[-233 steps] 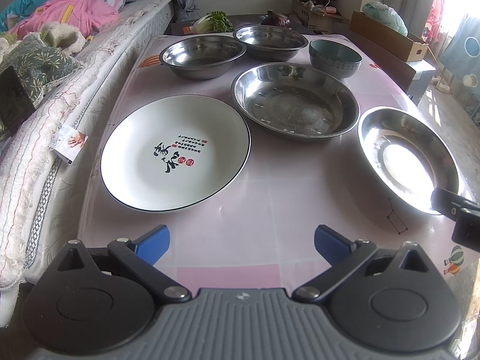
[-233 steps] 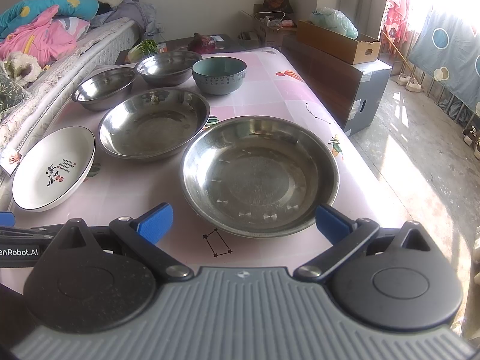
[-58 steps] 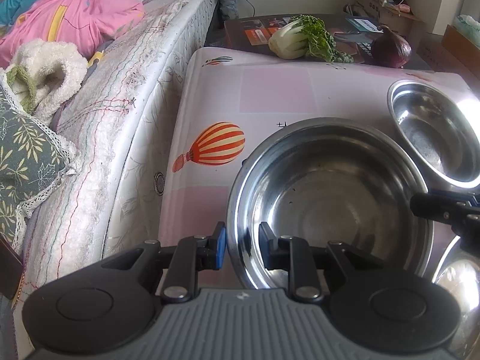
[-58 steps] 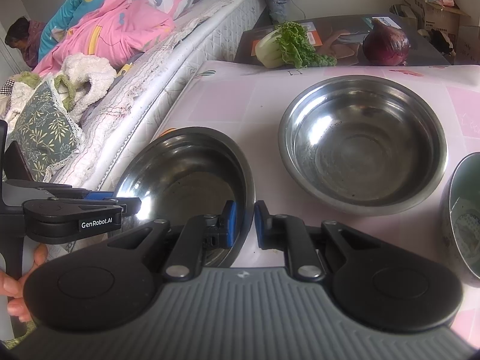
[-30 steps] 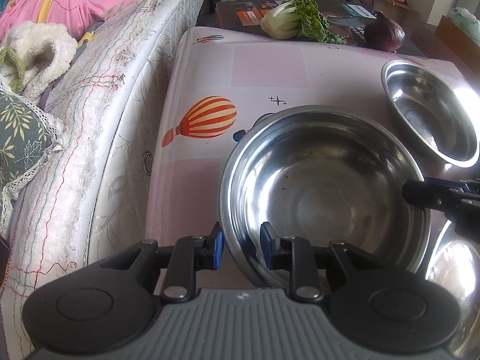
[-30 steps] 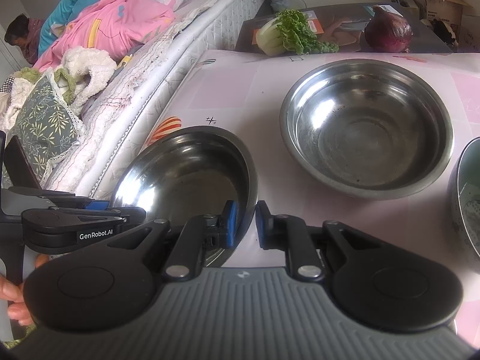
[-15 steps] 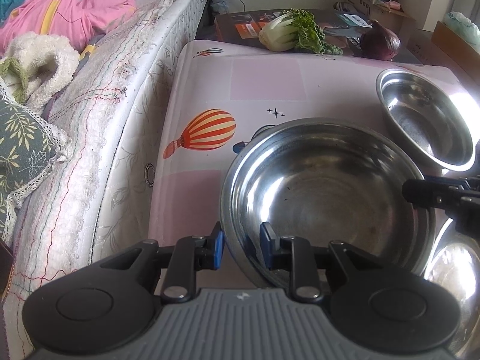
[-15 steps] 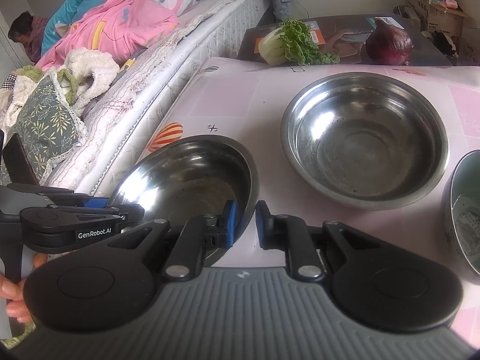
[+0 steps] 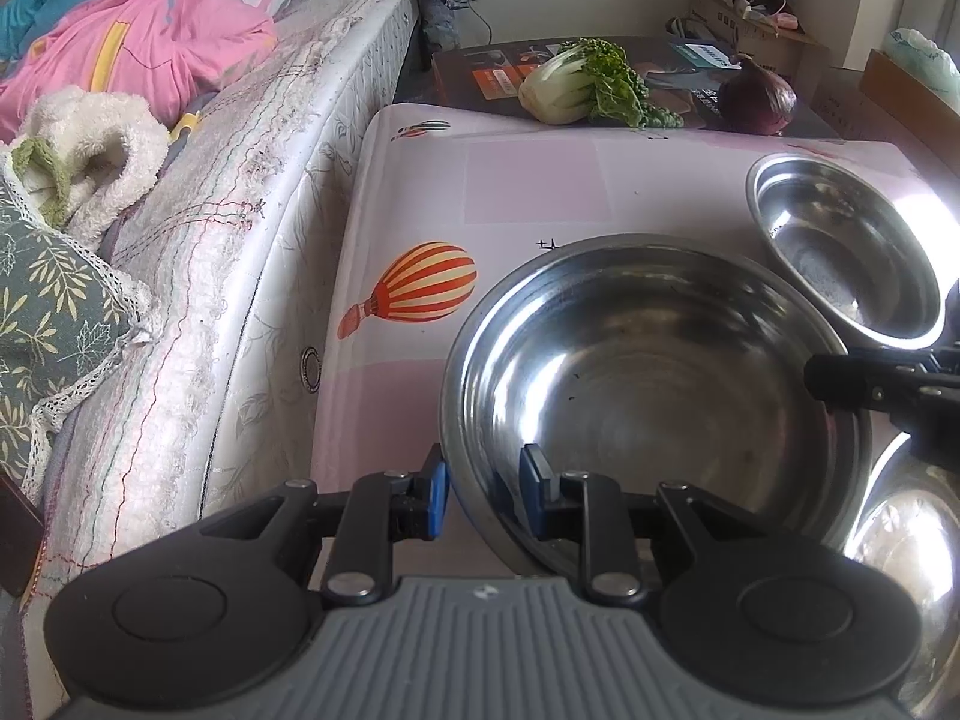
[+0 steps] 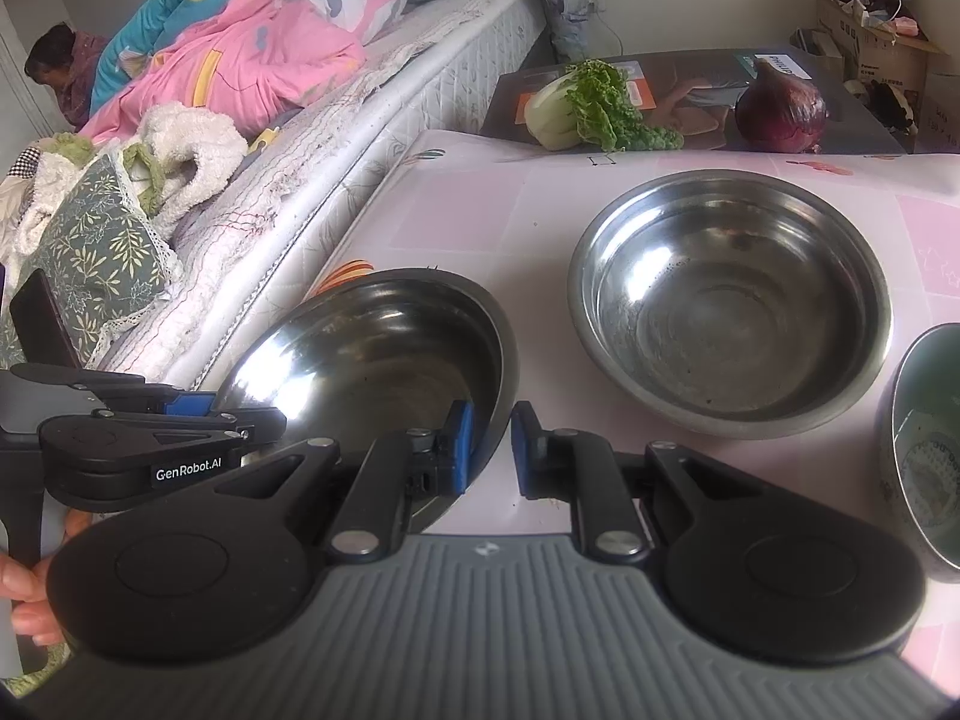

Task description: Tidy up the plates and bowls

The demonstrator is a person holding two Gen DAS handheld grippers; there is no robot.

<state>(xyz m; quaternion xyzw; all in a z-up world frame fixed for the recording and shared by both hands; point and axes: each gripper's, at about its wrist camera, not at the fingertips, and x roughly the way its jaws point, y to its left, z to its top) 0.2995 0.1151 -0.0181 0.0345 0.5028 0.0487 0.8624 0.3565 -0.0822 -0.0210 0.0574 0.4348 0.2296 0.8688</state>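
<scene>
- My left tool [image 9: 483,489] pinches the near rim of the steel bowl [image 9: 654,384]; my right tool [image 10: 491,441] clamps its opposite rim, nearly shut.
- The bowl sits tilted above the bench [image 9: 528,180], so I judge it mid-carry.
- Next: nest it squarely in the second steel bowl [image 10: 729,300] just beside.

Bare tablecloth [image 9: 528,180] lies open toward twelve o'clock; second steel bowl [image 9: 840,252] crowds two o'clock, mattress [image 9: 270,192] walls nine, seemingly touching.

Bright daylight from the right, steel glare, fisheye-bent edges.
</scene>
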